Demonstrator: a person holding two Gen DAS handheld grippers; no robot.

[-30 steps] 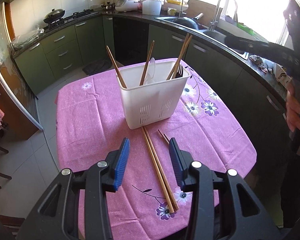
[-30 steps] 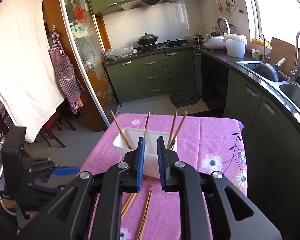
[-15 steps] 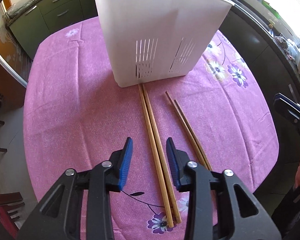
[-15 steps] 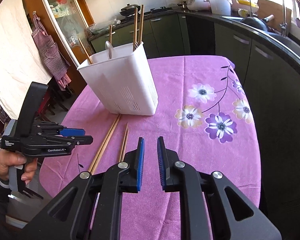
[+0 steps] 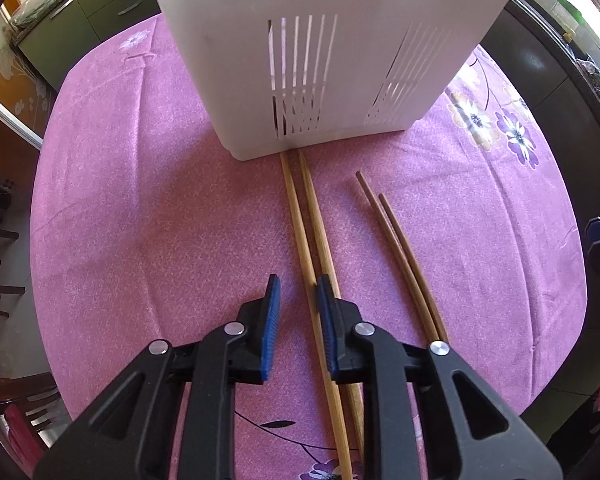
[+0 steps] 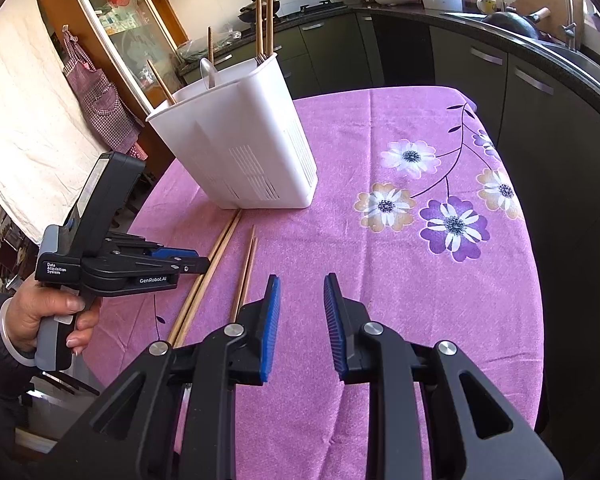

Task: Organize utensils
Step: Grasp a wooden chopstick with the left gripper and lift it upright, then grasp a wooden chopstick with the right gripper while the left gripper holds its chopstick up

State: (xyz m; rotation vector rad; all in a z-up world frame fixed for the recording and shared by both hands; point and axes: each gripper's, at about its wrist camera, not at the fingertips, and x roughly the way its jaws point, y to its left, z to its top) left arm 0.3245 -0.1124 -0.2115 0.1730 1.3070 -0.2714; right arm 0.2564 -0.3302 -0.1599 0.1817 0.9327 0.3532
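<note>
A white slotted utensil holder (image 5: 332,48) stands on the pink tablecloth (image 5: 140,220); in the right wrist view (image 6: 240,140) it holds several chopsticks and a spoon. Two light chopsticks (image 5: 306,216) lie from its base toward me, and two darker chopsticks (image 5: 396,240) lie to their right. My left gripper (image 5: 298,296) is open, low over the light pair, with one chopstick between its fingers and the other under the right finger. It also shows in the right wrist view (image 6: 196,262). My right gripper (image 6: 300,300) is open and empty above the cloth, right of the darker chopsticks (image 6: 246,268).
The table edge (image 6: 532,280) drops off to the right, with dark green kitchen cabinets (image 6: 540,92) and a sink counter beyond. A glass-door cabinet and hanging apron (image 6: 96,92) stand behind the holder. Chairs (image 5: 0,280) sit at the table's left.
My left gripper has dropped and moved forward to the light chopsticks and narrowed its opening. My right gripper has opened wider and come lower over the table.
</note>
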